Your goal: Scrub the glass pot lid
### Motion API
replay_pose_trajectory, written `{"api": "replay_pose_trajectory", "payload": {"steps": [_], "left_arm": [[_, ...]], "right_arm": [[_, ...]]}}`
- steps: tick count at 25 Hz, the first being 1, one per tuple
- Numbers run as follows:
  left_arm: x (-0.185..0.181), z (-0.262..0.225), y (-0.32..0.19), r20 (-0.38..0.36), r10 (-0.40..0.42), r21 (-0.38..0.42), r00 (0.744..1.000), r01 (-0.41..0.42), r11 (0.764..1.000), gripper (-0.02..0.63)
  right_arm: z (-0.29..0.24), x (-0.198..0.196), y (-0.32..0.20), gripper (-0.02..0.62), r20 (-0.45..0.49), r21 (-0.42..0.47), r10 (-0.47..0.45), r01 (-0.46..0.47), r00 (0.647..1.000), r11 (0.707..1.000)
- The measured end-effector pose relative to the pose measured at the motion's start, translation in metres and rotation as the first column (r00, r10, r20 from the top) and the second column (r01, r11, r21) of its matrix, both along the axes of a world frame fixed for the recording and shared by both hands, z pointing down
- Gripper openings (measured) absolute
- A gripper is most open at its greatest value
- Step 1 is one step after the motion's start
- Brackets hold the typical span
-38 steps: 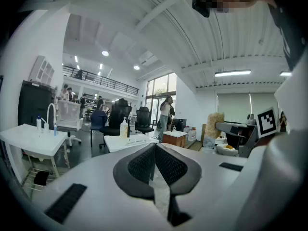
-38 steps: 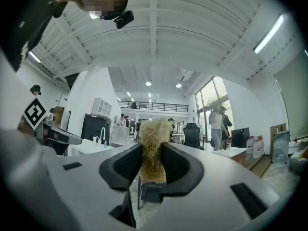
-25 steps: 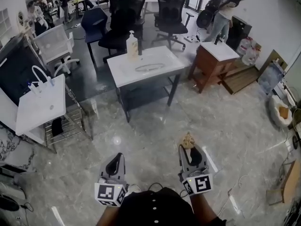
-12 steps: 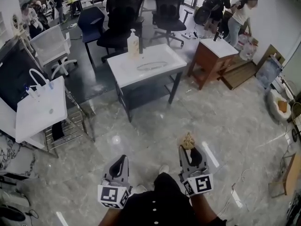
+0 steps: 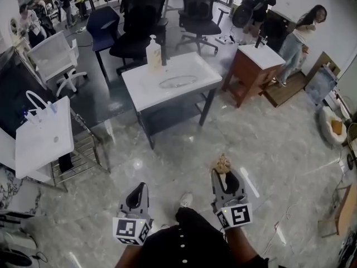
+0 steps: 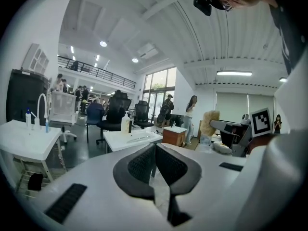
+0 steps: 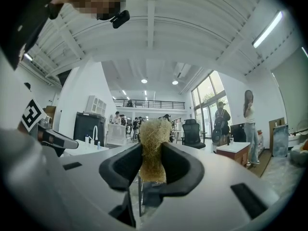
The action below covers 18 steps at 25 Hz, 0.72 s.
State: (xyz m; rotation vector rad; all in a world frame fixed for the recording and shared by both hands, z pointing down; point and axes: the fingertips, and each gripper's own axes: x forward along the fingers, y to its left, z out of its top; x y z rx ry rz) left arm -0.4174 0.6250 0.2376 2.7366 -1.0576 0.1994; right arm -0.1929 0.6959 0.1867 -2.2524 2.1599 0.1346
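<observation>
Straw-coloured scrubber (image 7: 153, 148) is pinched in my right tongs (image 5: 224, 173) ready to rub, left tongs (image 5: 139, 190) pressed together on nothing so they can steady the lid (image 5: 177, 82), which lies in the middle of the table (image 5: 139, 91) well ahead.

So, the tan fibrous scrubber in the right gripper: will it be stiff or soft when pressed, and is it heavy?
The scrubber is probably soft and springy: its loose fibres look pinched between the right gripper's jaws. It is likely light, since it stands above them without sagging. The rough fibres should resist slipping.
</observation>
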Motion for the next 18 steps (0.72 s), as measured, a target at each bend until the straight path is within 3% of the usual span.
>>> {"api": "replay_pose_trajectory", "payload": {"steps": [10,18], "left_arm": [[0.083,-0.011,-0.093,0.007,-0.01,0.015,1.0,0.01,1.0,0.028],[0.139,-0.002,-0.141,-0.004,-0.047,-0.042,0.999,0.046,0.998,0.028]], "right_arm": [[-0.008,0.081,-0.09,0.133,-0.016,0.006,-0.025,0.025,1.0,1.0],[-0.002,0.144,-0.133,0.133,-0.003,0.003,-0.043,0.043,0.999,0.999]]}}
